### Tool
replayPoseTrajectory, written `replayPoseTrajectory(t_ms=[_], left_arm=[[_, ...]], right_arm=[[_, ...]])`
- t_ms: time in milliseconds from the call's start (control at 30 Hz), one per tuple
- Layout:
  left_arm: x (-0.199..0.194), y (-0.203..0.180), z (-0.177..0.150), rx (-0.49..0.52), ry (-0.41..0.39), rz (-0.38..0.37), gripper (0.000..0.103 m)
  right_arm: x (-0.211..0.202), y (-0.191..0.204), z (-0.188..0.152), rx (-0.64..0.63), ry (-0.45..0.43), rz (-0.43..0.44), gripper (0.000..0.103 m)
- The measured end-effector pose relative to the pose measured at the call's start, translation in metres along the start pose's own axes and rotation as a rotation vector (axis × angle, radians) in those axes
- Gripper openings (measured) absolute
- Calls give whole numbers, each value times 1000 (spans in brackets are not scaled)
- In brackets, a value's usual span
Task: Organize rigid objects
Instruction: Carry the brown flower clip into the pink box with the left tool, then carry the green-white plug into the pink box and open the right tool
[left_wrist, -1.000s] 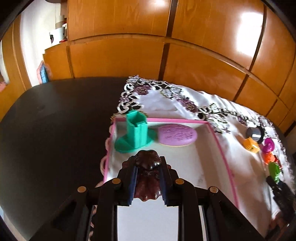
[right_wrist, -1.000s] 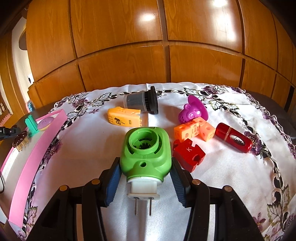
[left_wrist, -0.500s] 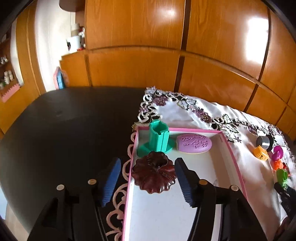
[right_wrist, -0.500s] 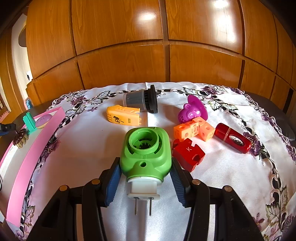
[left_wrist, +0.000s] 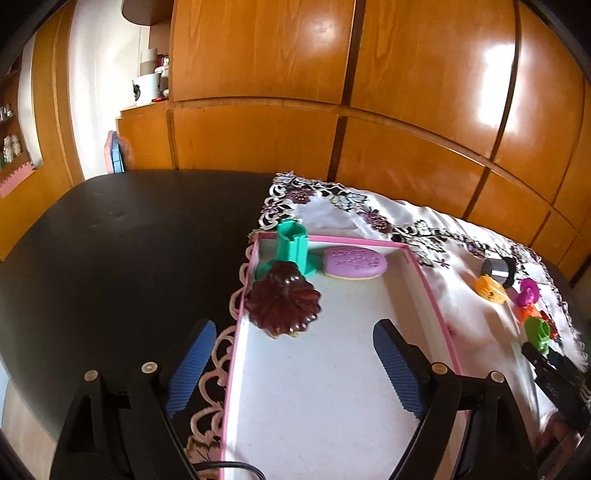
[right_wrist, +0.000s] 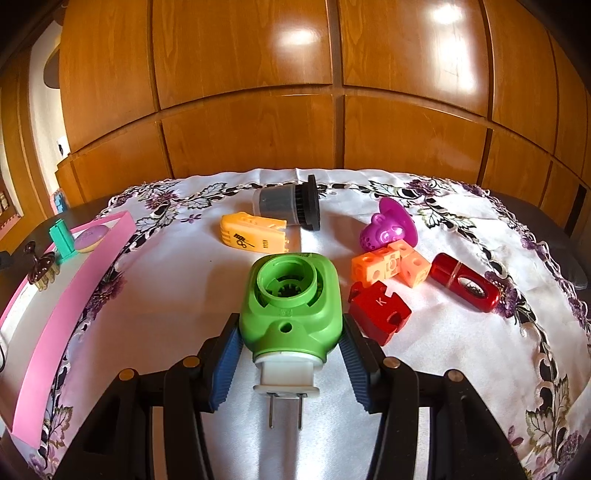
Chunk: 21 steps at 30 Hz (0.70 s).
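My left gripper (left_wrist: 291, 330) hangs over the near end of the pink-rimmed white tray (left_wrist: 432, 295), and its jaws are opening wide. The dark brown flower-shaped piece (left_wrist: 282, 301) lies free in the tray by the left wall, just ahead of the fingertips and touching neither pad. Behind it stand a teal holder (left_wrist: 291, 247) and a purple oval (left_wrist: 354, 263). My right gripper (right_wrist: 290, 321) is shut on a green plug-in device (right_wrist: 290, 299), its prongs pointing back at the camera, over the white embroidered cloth (right_wrist: 177, 295).
On the cloth lie an orange clip (right_wrist: 253, 237), a grey and black cylinder (right_wrist: 286, 204), a magenta piece (right_wrist: 388, 225), orange cubes (right_wrist: 391, 264), a red block (right_wrist: 378, 312) and a red tube (right_wrist: 465, 286). The dark tabletop (left_wrist: 110, 240) stretches left of the tray. Wooden cabinets stand behind.
My left gripper's jaws have spread and let go of the brown flower-shaped piece, which now rests in the tray, and the gripper has drawn back. My right gripper has kept still.
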<state>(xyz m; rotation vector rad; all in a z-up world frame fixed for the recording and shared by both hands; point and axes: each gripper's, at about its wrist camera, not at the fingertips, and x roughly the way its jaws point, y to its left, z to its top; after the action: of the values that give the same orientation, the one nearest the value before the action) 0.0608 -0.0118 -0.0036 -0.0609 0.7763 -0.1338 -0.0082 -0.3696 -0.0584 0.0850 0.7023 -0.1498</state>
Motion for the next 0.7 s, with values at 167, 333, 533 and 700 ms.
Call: replayPoseTrajectory(t_ms=[167, 333, 533, 700], left_arm=[[-6, -8, -3, 5, 15, -35, 89], [-10, -14, -4, 29, 15, -53, 90], [-15, -10, -7, 24, 14, -59, 93], [-18, -1, -11, 1, 24, -47, 97]], right_arm=[[-3, 3, 6, 27, 28, 34, 52], [-8, 27, 13, 7, 37, 93, 52], [-16, 87, 29, -77, 34, 223, 52], [-15, 137, 43, -122, 55, 336, 52]])
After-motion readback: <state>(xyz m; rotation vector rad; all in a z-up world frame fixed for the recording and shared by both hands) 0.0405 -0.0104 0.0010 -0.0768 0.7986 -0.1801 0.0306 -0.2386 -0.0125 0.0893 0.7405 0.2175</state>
